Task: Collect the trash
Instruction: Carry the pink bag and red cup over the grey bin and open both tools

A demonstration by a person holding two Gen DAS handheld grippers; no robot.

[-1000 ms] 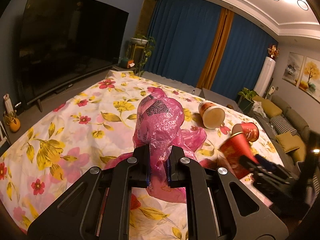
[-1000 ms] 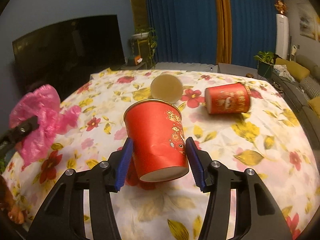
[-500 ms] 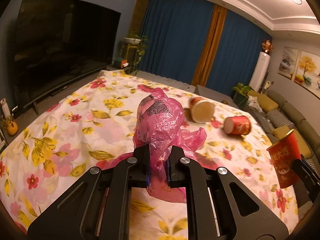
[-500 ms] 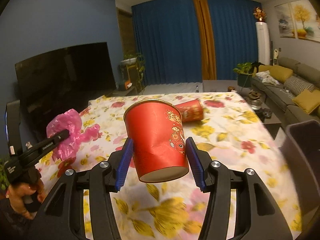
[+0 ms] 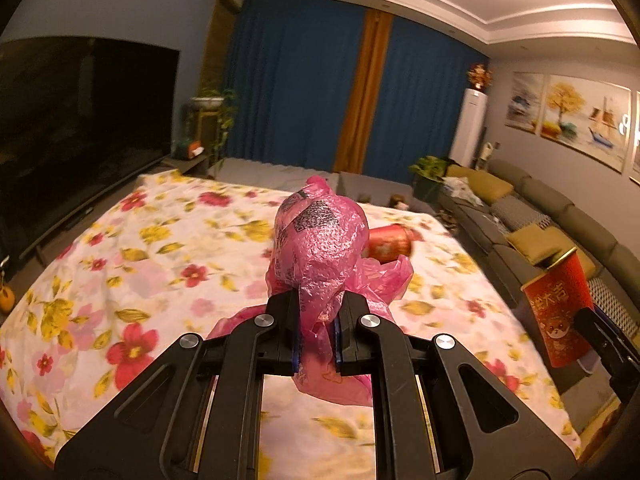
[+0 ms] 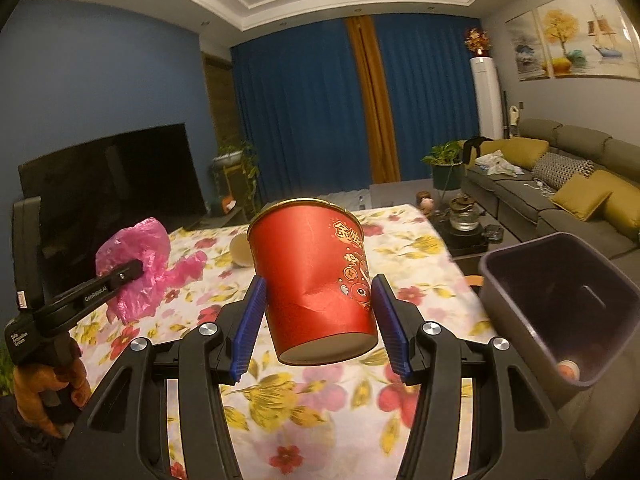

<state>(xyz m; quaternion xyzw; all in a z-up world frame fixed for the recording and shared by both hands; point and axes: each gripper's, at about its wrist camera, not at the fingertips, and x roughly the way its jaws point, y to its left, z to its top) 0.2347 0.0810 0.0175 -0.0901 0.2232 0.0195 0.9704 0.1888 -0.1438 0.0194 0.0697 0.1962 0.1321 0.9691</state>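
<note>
Pink plastic bag (image 5: 320,248), crumpled, is pinched tight in the left claw (image 5: 316,332), held up above the floral-clothed counter (image 5: 120,280). Over on the right, the right claw (image 6: 318,316) squeezes a red paper cup (image 6: 316,280), upright and dented at its side. Just beside it to the right stands a dark bin (image 6: 560,304), mouth open. Another red cup (image 5: 388,242) lies on its side on the counter.
</note>
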